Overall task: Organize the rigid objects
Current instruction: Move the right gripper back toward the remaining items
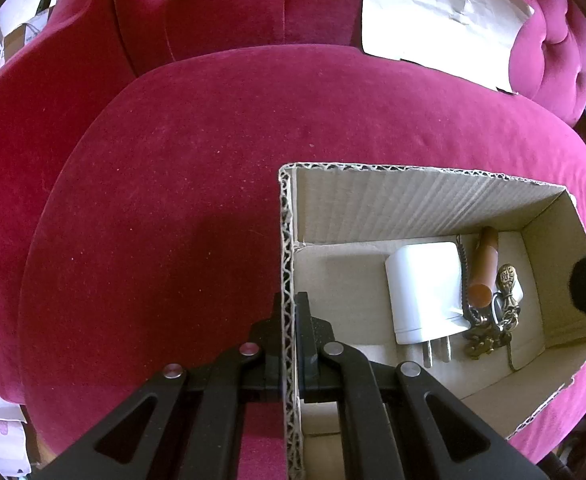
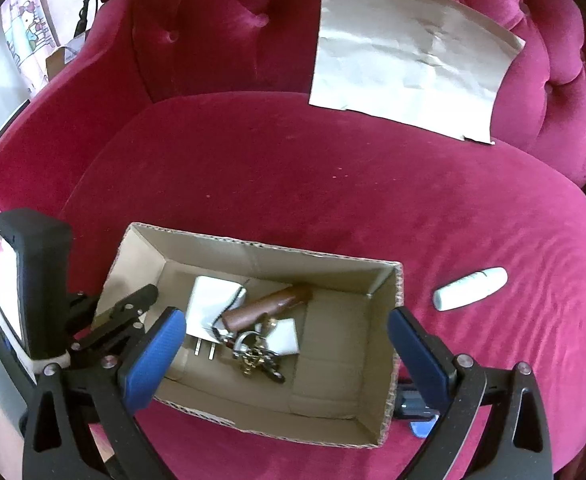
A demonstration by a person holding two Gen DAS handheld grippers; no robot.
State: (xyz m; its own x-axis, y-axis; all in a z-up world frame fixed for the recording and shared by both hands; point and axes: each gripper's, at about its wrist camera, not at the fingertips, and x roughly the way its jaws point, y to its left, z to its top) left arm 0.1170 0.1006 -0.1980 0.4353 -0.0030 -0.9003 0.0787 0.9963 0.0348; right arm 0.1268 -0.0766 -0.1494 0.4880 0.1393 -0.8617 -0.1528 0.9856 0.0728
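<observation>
An open cardboard box (image 1: 413,204) (image 2: 253,250) sits on a magenta velvet sofa seat. Inside lie a white plug adapter (image 1: 427,290) (image 2: 213,300), a brown cylinder (image 1: 485,268) (image 2: 269,306) and a brass key bunch (image 1: 497,320) (image 2: 257,356). My left gripper (image 1: 291,320) (image 2: 133,308) is shut on the box's left wall. My right gripper (image 2: 289,340) is open and empty, above the box. A white tube (image 2: 471,289) lies on the seat right of the box.
A sheet of brown paper (image 1: 441,16) (image 2: 409,56) leans against the tufted sofa back. The seat (image 1: 197,168) spreads left of and behind the box. The sofa arms rise on both sides. Room clutter shows past the left arm.
</observation>
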